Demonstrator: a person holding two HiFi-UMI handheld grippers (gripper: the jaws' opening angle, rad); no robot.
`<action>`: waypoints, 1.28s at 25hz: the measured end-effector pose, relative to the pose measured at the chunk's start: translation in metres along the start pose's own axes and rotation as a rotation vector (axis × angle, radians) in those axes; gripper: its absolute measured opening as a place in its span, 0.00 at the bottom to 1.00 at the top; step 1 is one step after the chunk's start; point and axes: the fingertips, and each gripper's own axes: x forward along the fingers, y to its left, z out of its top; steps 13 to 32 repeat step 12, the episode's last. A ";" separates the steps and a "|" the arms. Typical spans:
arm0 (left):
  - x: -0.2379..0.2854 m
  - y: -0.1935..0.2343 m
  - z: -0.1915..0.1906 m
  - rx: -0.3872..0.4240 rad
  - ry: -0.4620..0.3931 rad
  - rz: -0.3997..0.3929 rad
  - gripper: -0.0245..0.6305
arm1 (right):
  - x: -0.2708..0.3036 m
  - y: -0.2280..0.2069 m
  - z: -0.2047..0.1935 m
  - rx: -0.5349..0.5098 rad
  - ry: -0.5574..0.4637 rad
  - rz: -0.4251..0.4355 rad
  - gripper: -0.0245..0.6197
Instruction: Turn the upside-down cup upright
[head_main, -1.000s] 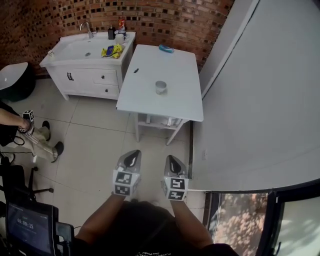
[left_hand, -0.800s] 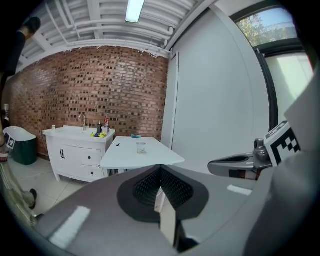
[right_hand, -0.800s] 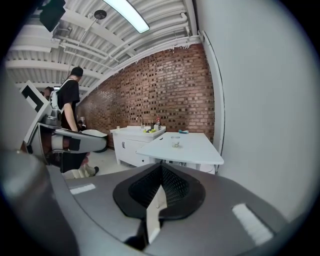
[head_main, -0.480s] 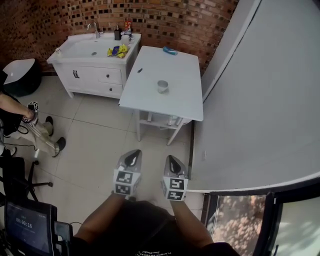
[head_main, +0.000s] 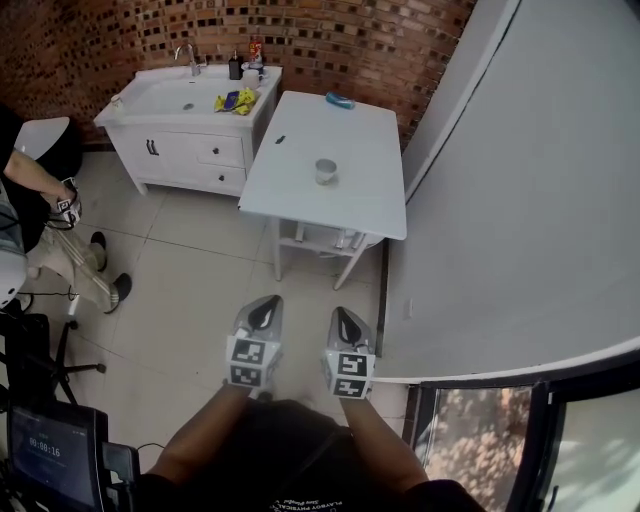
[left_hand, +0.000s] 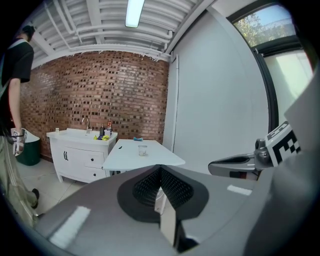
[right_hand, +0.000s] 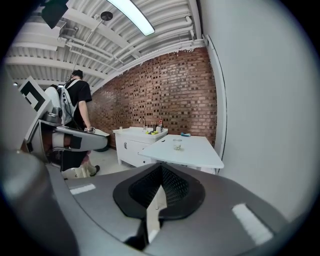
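Far ahead of both tongs, across open floor: a white counter (head_main: 350, 215). Low and side by side, close to the body: left tongs (head_main: 264, 316) and right tongs (head_main: 346, 326), each clenched tip to tip, gripping nothing. Well out of reach ahead, mid-counter: a small clear cup (head_main: 325, 171), too distant to tell rim-up from rim-down. Fits either an approach to an inverted cup or a stand-off from one already righted. If inverted: gap to close, tips to part.

Brick back wall (head_main: 350, 40), white sink cabinet (head_main: 190, 150), white table (head_main: 362, 205), pale tiled floor (head_main: 190, 290), grey side wall (head_main: 520, 200)
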 end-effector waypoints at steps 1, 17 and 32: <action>0.001 0.000 0.000 0.000 0.000 -0.001 0.03 | 0.000 0.000 0.001 0.001 0.000 -0.002 0.06; 0.001 0.008 -0.001 -0.003 0.004 -0.007 0.03 | 0.002 0.009 0.012 -0.002 -0.029 -0.011 0.06; 0.001 0.008 -0.001 -0.003 0.004 -0.007 0.03 | 0.002 0.009 0.012 -0.002 -0.029 -0.011 0.06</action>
